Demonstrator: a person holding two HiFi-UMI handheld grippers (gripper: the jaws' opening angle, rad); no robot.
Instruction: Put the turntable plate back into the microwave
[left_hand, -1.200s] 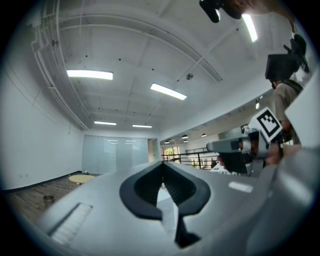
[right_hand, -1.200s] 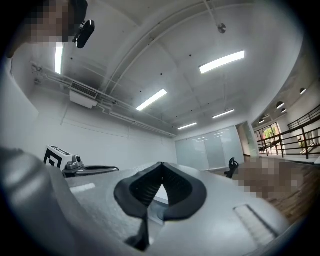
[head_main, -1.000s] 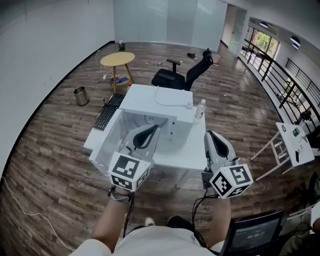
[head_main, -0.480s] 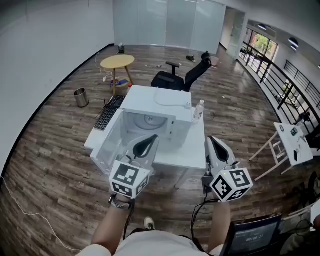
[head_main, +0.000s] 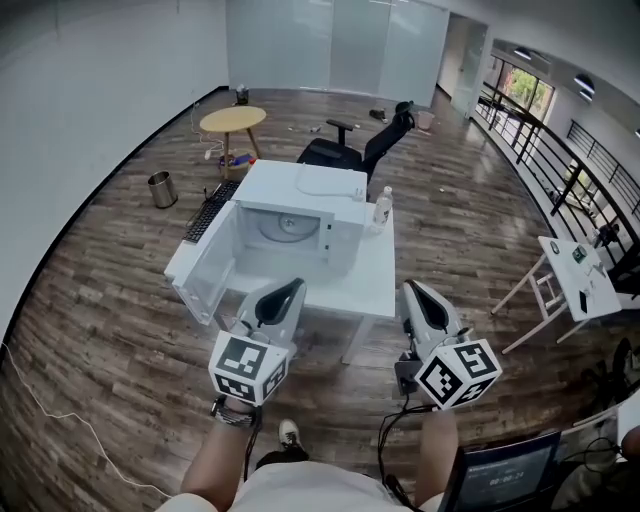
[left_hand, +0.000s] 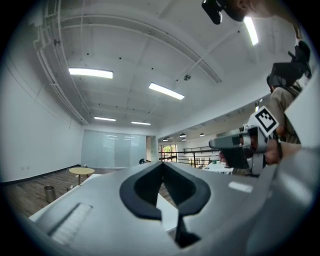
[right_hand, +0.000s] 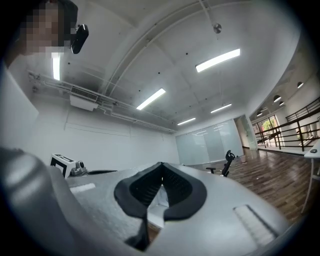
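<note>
Black office chair (head_main: 345, 152), round side table (head_main: 233, 119) (bin (head_main: 162, 189) nearby)

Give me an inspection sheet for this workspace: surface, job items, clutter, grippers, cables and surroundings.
Surface: white table, bare at the front.
Job's things: microwave, door swung open; a round plate shows inside.
Clutter: bottle beside the microwave; keyboard to its left.
Grippers: left gripper and right gripper, fingers shut, both empty.
Cables: thin floor cable at left; black lead under the right gripper.
Surroundings: office chair, round table, bin, railing.
</note>
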